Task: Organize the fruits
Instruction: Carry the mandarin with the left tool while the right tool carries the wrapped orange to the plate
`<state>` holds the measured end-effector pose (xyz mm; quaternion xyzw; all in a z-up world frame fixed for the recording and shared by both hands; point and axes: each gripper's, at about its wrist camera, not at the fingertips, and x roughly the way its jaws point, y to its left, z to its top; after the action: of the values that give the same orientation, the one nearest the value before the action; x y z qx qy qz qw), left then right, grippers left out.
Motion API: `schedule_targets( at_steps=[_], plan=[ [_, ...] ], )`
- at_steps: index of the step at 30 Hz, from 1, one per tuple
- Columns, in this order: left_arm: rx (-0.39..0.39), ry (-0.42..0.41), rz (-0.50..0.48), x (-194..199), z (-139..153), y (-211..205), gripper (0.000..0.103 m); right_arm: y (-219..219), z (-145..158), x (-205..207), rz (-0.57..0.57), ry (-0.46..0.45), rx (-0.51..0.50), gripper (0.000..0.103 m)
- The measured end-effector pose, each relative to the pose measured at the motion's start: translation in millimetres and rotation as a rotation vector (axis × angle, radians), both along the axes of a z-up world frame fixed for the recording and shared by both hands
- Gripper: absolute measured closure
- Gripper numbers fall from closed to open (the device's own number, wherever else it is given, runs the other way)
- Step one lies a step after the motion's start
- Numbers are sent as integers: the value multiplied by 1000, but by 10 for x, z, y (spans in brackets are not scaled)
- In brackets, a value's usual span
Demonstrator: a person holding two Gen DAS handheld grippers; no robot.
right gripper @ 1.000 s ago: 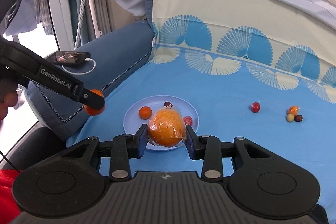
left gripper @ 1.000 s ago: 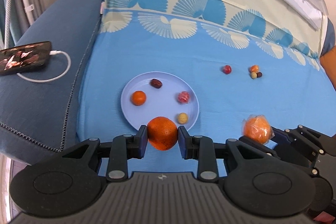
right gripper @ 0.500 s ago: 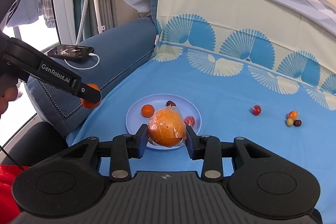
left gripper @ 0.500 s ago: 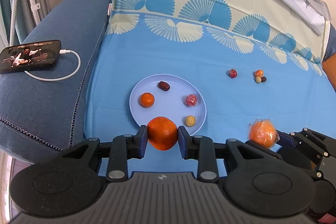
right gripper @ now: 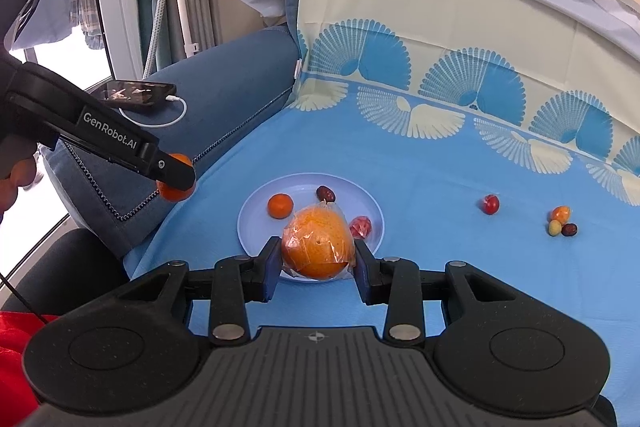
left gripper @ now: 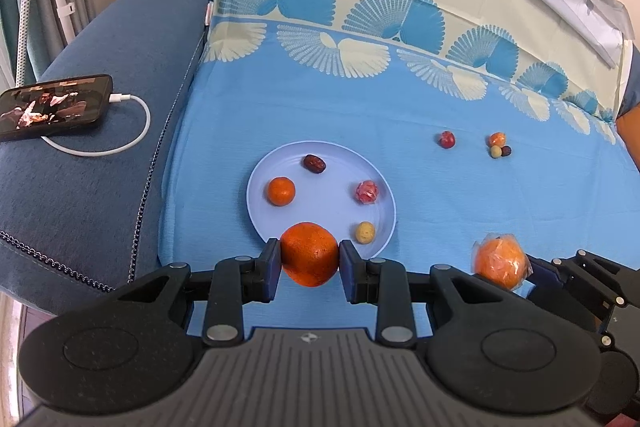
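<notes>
My left gripper (left gripper: 309, 259) is shut on a bare orange (left gripper: 309, 251), held above the near rim of a pale blue plate (left gripper: 328, 183). My right gripper (right gripper: 316, 259) is shut on a plastic-wrapped orange (right gripper: 317, 243), also above the plate's (right gripper: 256, 223) near rim. The plate holds a small tangerine (left gripper: 281, 191), a dark date (left gripper: 314, 163), a wrapped red fruit (left gripper: 367, 191) and a small yellowish fruit (left gripper: 365, 231). The wrapped orange also shows in the left wrist view (left gripper: 500, 261). The left gripper shows in the right wrist view (right gripper: 176, 179).
On the blue sheet right of the plate lie a red fruit (left gripper: 447, 139) and a cluster of three small fruits (left gripper: 498, 145). A phone (left gripper: 52, 107) with a white cable lies on the dark blue sofa arm at the left. A patterned backrest rises behind.
Both grippers have moved slightly with their oranges still held; the plate and phone have shifted rightward and down in the left wrist view. Nothing was let go.
</notes>
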<state>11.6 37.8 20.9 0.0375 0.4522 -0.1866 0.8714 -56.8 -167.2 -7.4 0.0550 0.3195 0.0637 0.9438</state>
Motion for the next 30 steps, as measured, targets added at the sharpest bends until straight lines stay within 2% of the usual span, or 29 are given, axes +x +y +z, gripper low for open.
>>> schedule_targets(
  at_steps=[16,30],
  plan=[
    [5,39,34,356,-186,-6,69,30,-133,292,16,35,-11,64],
    [49,69,9,836,-485,-245,69,21,-477,813,20,111,-7,64]
  ],
)
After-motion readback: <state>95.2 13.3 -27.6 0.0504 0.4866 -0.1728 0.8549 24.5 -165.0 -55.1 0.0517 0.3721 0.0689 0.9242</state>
